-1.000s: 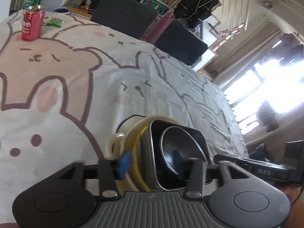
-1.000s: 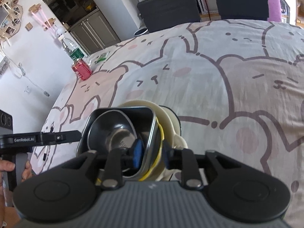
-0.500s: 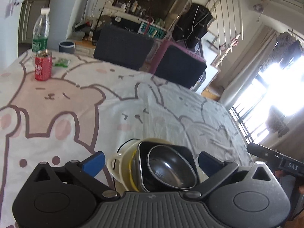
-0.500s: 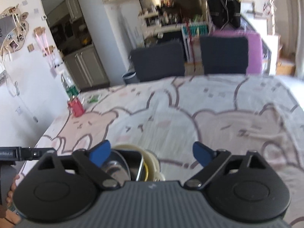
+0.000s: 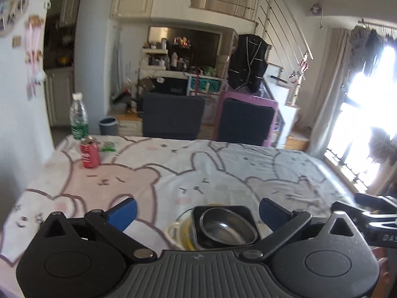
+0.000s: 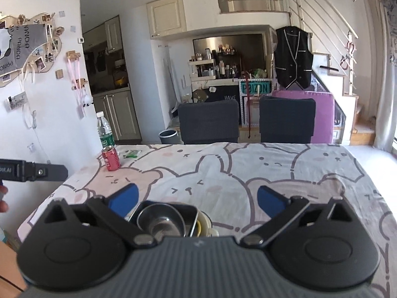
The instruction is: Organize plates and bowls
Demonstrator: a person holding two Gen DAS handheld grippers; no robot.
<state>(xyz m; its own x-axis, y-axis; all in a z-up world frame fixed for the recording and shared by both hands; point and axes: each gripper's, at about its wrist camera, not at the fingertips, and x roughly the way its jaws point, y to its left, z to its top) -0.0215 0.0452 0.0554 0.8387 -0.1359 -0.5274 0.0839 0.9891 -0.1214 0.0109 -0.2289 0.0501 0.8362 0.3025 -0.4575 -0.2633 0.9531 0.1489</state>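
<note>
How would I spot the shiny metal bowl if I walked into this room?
Find the table with the bunny-print cloth and look at its near edge, opposite the two dark chairs. A nested stack stands there: a cream dish underneath, a black square dish in it, and the round steel bowl on top, the only shiny metal piece.

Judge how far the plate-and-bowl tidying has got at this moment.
Done: the steel bowl sits nested in the black square dish on the cream bowl. In hand: nothing; the left hand-held gripper is open, and the right hand-held gripper is opening. Left: no loose dishes visible.
</note>
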